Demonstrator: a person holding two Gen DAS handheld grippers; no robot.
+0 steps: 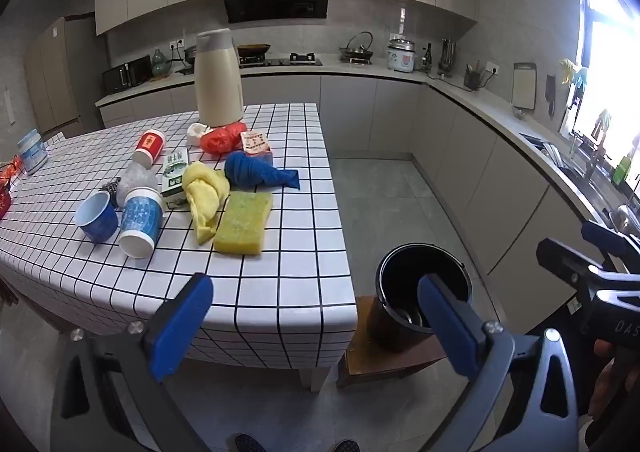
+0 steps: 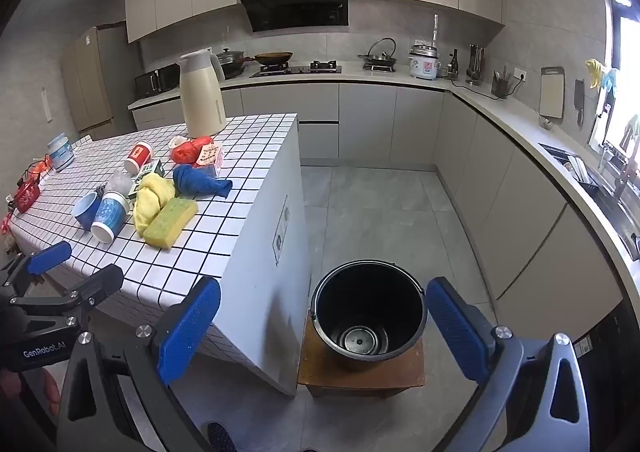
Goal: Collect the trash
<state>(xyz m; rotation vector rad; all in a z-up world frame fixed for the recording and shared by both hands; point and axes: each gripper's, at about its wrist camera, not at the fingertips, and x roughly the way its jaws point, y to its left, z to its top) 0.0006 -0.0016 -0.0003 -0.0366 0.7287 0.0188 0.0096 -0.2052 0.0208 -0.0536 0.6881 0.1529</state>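
— Blue pads on both claws, spread wide, nothing btwn them. Left gripper point(image 1: 316, 316) hangs off the near edge of the table point(image 1: 280, 292), angled down. Right gripper point(image 2: 324, 316) same tilt, its gap framing the bucket point(image 2: 368, 308).

— Bucket where exactly?

— Black, upright, on a low wooden stool point(image 2: 360, 372) on the floor, just beside the table's end. Looks to hold nothing; bare bottom shows in right wrist view.

— And the trash?

— All on the checked tabletop, in a loose cluster well apart from both claws. Near edge of the pile: yellow-green sponge point(image 1: 244, 221) lying flat, yellow cloth point(image 1: 204, 195) bunched & touching it on the left. Behind those a blue cloth point(image 1: 256, 171), twisted up. Left of the yellow cloth, two paper cups on their sides: blue-patterned cup point(image 1: 140, 219), mouth toward camera, and plain blue cup point(image 1: 96, 215) just beside it.

— More behind?

— Green carton point(image 1: 175, 171) next to the yellow cloth, crumpled clear plastic point(image 1: 136, 179) by the cups, red cup point(image 1: 149, 147) tipped over further back. Red plastic bag point(image 1: 222, 139) & small pink-white box point(image 1: 256, 145) sit near the base of a tall cream thermos point(image 1: 218, 79), which stands upright at the far side.

— Hands?

— Bit of a hand point(image 1: 612, 380) on the right claw's handle, lower right of left wrist view. Shoe tips at the bottom edge.
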